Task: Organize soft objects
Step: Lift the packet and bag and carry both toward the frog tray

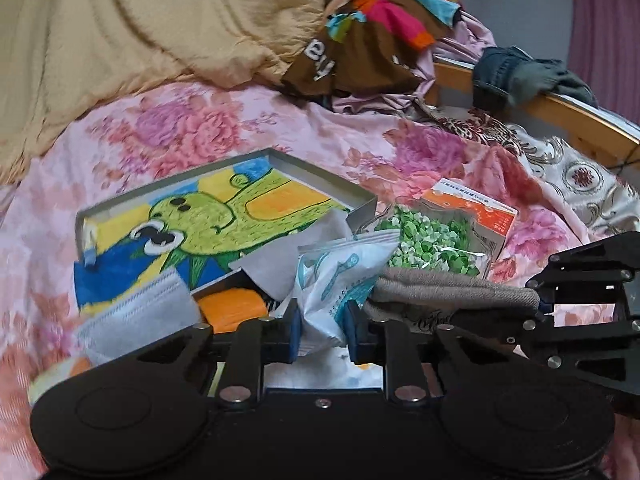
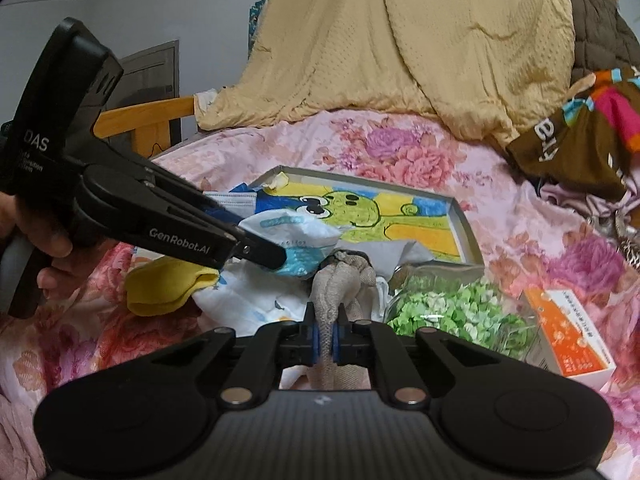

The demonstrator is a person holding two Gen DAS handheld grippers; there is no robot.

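1. Grey knit cloth (image 2: 336,280): bunched, soft; clamped betw. blue pads of right gripper (image 2: 325,338), jaws nearly shut on it. Rest of cloth stood up ahead of the tips, w/ a tail hanging back under the gripper body.
2. White-blue crinkly packet (image 1: 332,280): pinched betw. left gripper (image 1: 323,326) pads, jaws narrow, pressing both sides. Packet sat just left of the grey cloth, touching it.
3. Left gripper as seen from right wrist cam: came in from the left, tips on the packet, just ahead-left of right gripper tips. A hand (image 2: 48,236) held its handle.
4. Yellow cloth (image 2: 168,284): folded, left of right gripper, under left gripper's arm.
5. Grey face mask (image 1: 140,308): left of left gripper, blurred.
6. Shallow box w/ green cartoon drawing (image 1: 192,220): ahead of both grippers, flat on bed.
7. Green-white patterned bag (image 2: 460,312): right of right gripper, beside cloth.
8. Orange-white carton (image 2: 572,336): further right, beyond the bag.
9. Pink floral bedspread (image 1: 224,128): under all items.
10. Tan blanket (image 2: 420,48): heaped at far side.
11. Brown multicolour garment (image 1: 368,40): far right of heap.
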